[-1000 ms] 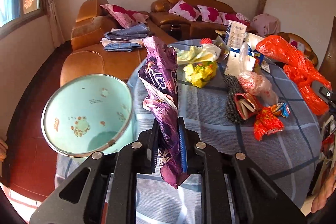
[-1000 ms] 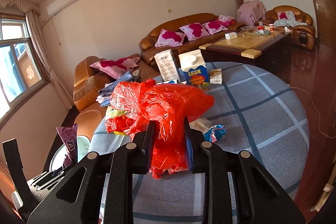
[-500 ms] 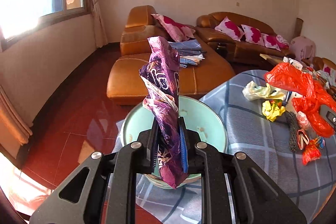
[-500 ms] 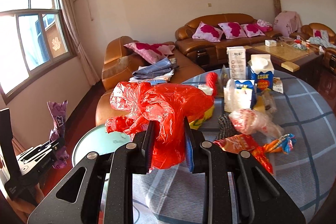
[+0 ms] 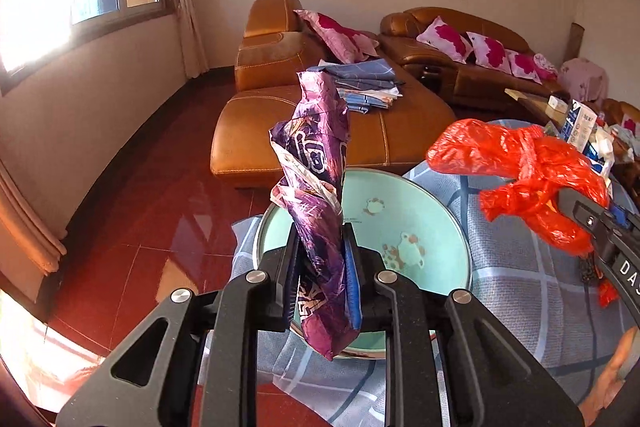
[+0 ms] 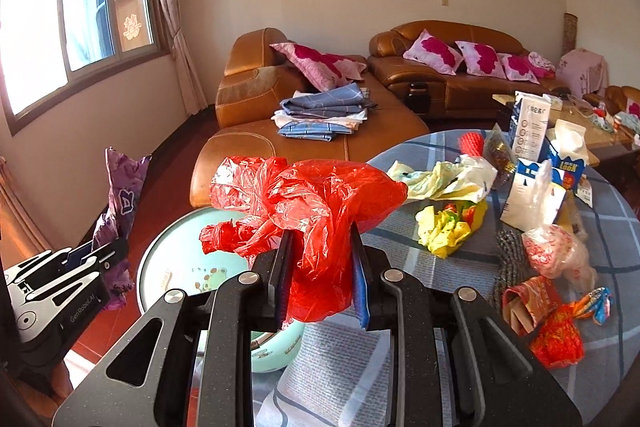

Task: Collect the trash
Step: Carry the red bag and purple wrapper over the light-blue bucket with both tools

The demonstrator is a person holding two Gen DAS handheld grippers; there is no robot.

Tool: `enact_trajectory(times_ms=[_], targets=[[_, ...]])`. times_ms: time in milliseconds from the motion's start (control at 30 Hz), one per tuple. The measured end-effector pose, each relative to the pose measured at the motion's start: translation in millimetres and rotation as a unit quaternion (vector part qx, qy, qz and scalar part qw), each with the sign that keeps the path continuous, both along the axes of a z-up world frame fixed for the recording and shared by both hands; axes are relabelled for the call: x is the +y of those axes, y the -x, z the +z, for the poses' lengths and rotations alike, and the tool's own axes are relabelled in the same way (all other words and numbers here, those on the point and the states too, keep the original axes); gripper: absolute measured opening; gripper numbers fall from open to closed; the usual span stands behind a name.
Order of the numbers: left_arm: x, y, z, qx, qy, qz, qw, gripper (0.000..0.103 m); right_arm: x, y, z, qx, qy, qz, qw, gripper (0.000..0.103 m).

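1. Left gripper: jaws just starting to part, crumpled purple foil wrapper standing upright between the pads and still touching them, directly over the mint-green bin
2. Right gripper: clamped on a bunched red plastic bag, thin and crinkly, held near the bin's table-side rim
3. Bin sits at the edge of the round table, below the level of the cloth; smooth inside with cartoon prints, what little of the bottom shows looks bare
4. Table edge curves away right; blue-grey checked cloth hangs over it. Open red tiled floor to the left, glossy, running to the wall under the window
5. On the table beyond: yellow wrapper, cream plastic bag, red-and-gold packets, cartons standing upright
6. Far: tan leather sofa with folded blue checked cloths and pink floral cushions
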State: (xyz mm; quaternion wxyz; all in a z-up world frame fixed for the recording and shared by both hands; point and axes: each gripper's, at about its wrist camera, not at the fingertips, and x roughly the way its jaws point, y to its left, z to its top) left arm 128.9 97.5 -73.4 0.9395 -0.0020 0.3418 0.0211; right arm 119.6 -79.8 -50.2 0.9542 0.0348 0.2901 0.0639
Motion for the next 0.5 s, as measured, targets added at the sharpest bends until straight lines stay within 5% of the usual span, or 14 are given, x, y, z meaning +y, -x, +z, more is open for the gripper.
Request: enact_trajectory(times_ms=[333,500], targets=[[14,-19,-29,0.049,0.007,0.010,0.9987,0.022,34,-40,-29,0.067,0.006,0.053,0.996,0.027],[18,-24,-38,0.058,0.005,0.011,0.9982,0.022,38,-52,-42,0.091,-0.008,0.080,0.993,0.040]])
